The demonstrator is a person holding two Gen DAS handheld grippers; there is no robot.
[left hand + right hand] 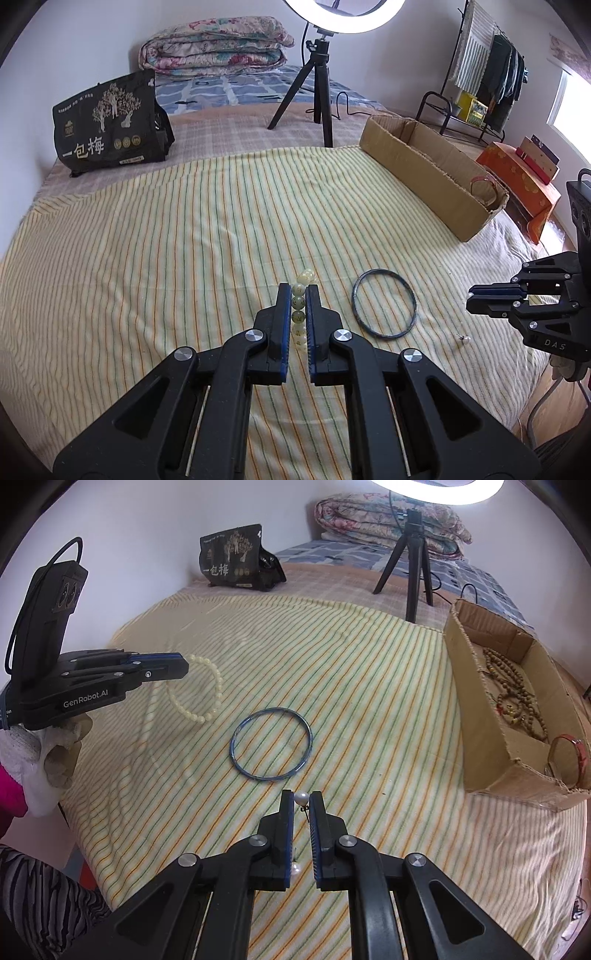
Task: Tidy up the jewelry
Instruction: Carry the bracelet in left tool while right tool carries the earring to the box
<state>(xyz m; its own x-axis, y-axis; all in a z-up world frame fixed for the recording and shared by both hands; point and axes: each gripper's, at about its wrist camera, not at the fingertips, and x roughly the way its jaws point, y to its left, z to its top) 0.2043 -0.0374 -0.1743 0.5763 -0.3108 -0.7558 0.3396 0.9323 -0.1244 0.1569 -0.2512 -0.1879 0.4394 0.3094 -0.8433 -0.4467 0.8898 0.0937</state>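
So the left gripper (pixel 298 291) has its jaws pinched on a bracelet of pale cream beads (pixel 207 686), and from the other side you can see the loop dangling off the tips, lifted over the striped bedsheet (pixel 166 240). The right gripper (pixel 302 799) sits lower down with a pearl earring (pixel 302 796) between its tips; the jaws are nearly together around it, though I can't quite tell if they're actually squeezing it or just framing it. A second little pearl (pixel 296 868) peeks out further back between the pads.

A blue bangle (pixel 271 744) lies flat on the sheet between the two grippers, nothing touching it. Off to the right there's a long cardboard box (pixel 495 738) with brown wooden bead strands (pixel 517 686) piled in it and a reddish bangle (pixel 565 755) at the near end.

Further back on the bed: a black printed bag (pixel 107 125), a folded floral quilt (pixel 218 44), and a ring light on a small tripod (pixel 317 92). A clothes rack (pixel 491 74) stands by the wall.
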